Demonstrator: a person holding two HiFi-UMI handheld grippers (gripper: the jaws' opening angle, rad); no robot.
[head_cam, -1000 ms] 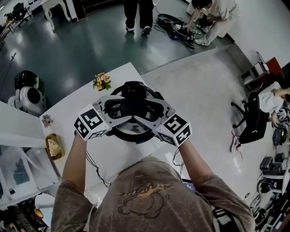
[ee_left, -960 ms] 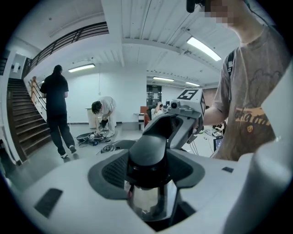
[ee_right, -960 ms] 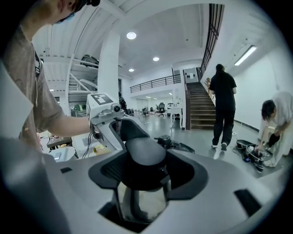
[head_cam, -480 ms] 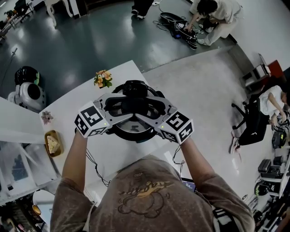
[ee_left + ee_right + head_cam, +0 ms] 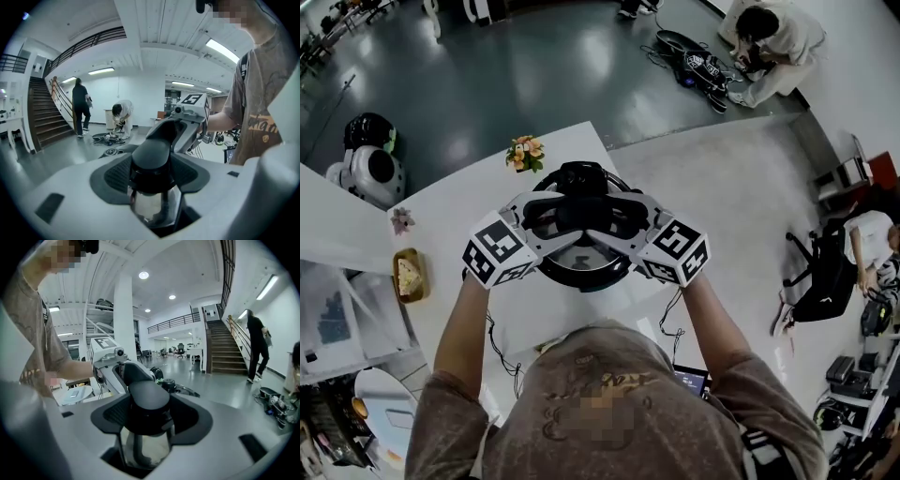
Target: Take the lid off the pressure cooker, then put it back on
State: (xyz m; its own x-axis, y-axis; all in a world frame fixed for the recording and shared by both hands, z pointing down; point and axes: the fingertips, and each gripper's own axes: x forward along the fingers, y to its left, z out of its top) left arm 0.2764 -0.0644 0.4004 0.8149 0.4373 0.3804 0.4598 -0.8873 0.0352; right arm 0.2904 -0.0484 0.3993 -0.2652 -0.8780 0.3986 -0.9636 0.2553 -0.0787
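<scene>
Round black pressure cooker (image 5: 581,285) on white table (image 5: 450,234), lid (image 5: 579,261) w/ black handle (image 5: 581,214) on top.

The right tool (image 5: 150,416) has its pale jaws closed in on the black handle (image 5: 149,399), the dark pads pressing it from both sides, with something shiny showing just underneath. Across from it the left tool (image 5: 131,373), its marker cube on top, meets the far end of that same handle, a bare forearm (image 5: 70,369) behind it. A small black knob (image 5: 168,384) sits just past the handle. Further back stand a white column (image 5: 124,319) and a staircase (image 5: 225,352), where a person in dark clothes (image 5: 257,345) stands at the foot.
</scene>
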